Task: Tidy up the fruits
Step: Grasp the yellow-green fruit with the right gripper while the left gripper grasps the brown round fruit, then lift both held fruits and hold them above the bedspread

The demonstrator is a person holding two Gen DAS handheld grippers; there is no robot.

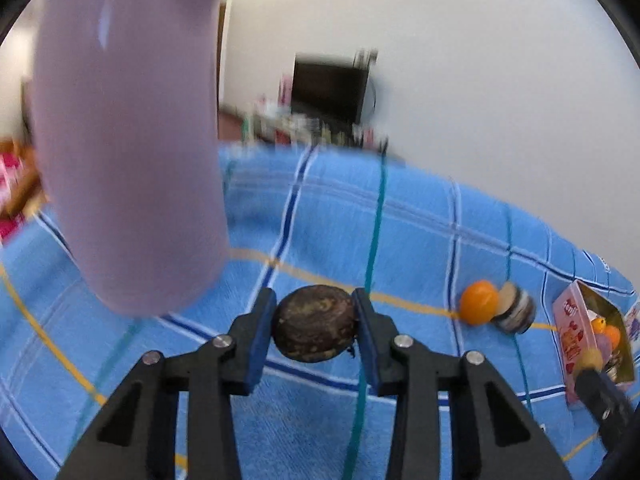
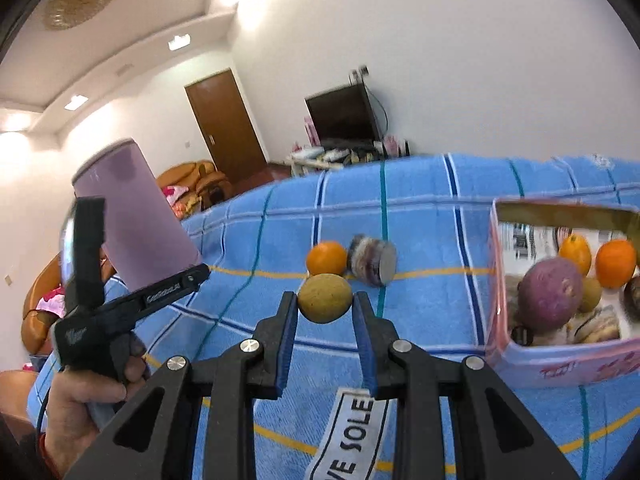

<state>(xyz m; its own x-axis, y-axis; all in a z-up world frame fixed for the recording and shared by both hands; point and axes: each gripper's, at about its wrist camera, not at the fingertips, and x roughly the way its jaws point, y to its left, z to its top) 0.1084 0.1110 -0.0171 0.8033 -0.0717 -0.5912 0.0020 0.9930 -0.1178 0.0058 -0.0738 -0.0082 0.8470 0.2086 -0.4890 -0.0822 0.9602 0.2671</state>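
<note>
Left wrist view, left to right. A blurred lilac cylinder (image 1: 128,140) fills the upper left of the frame, standing on the blue checked cloth (image 1: 420,232). At lower centre the left gripper (image 1: 315,328) pinches a dark brown mottled fruit (image 1: 315,329), both blue pads pressed to its sides. Whether the fruit still touches the cloth cannot be told. Right of centre an orange (image 1: 478,302) lies touching a banded, disc-shaped object (image 1: 516,312). At the far right edge stands the pink box (image 1: 572,340), with fruit inside.

Right wrist view, left to right. At lower left a hand (image 2: 86,400) grips the handle of the other tool, with the lilac cylinder (image 2: 136,216) behind it. At centre the right gripper (image 2: 325,300) is clamped on a yellow-green fruit (image 2: 325,298), held at its widest part, apparently clear of the cloth. Behind it lie the orange (image 2: 327,258) and the banded object (image 2: 372,260). At right the pink box (image 2: 560,364) holds a purple fruit (image 2: 552,294), two oranges and others.

Handling, as judged. Both held fruits look small, light and firm-skinned, rounded and so liable to roll or squirt out under an off-centre squeeze. A hold across the widest girth, as here, seems soundest. The dark fruit's blotched skin may mean softness, so gentle pressure is advisable.
</note>
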